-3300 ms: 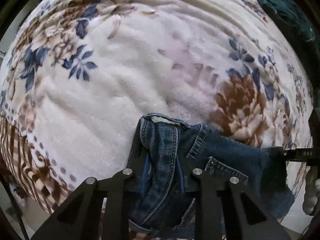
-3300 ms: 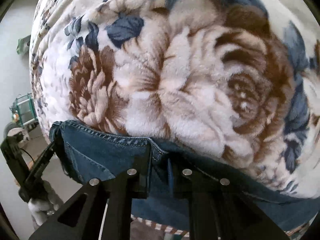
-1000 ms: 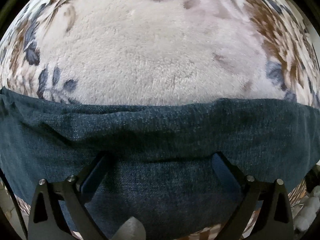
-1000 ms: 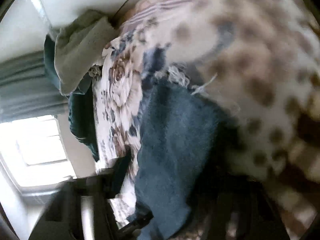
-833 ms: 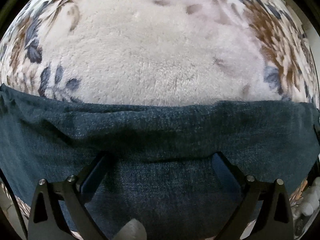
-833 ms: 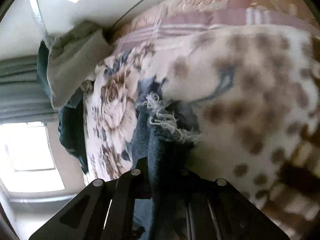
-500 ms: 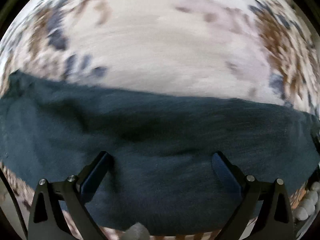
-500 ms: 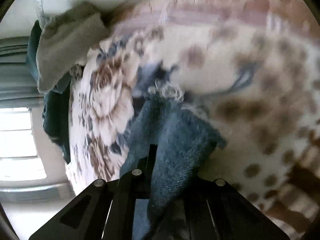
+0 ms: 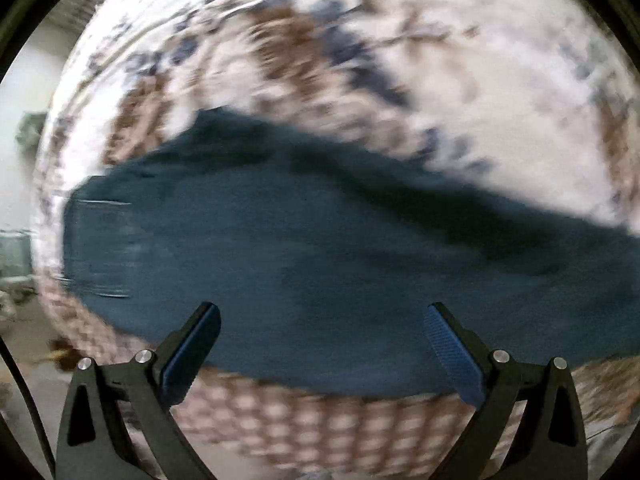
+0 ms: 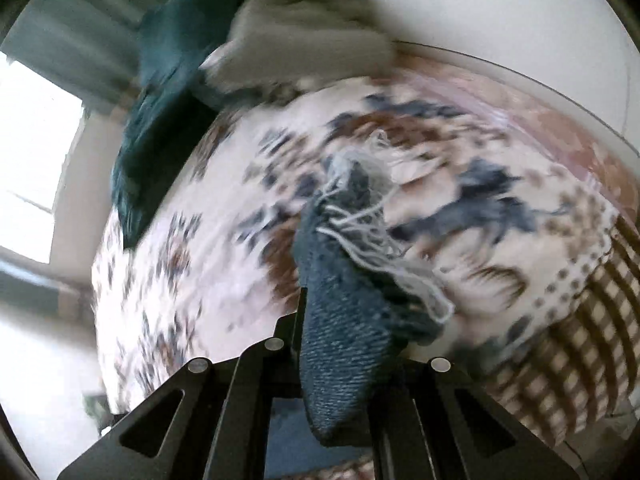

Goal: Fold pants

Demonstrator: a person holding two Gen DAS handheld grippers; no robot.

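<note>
The dark blue denim pants (image 9: 304, 248) lie spread across the floral fleece blanket (image 9: 460, 92) in the left wrist view, which is motion-blurred. My left gripper (image 9: 320, 316) is open and empty, hovering over the near edge of the denim. My right gripper (image 10: 344, 320) is shut on a frayed leg hem of the pants (image 10: 344, 280), lifting it above the blanket; white loose threads (image 10: 384, 248) hang from the hem.
The blanket's brown checked border (image 9: 304, 420) hangs over the bed edge near me. A dark teal cloth (image 10: 160, 92) and a grey-beige cloth (image 10: 304, 32) are piled at the far end by the wall. A bright window (image 10: 28, 160) is at left.
My left gripper has pulled back and swung, so more of the pants and the bed edge show. My right gripper, still shut on the frayed hem, has lifted and rotated it over the blanket.
</note>
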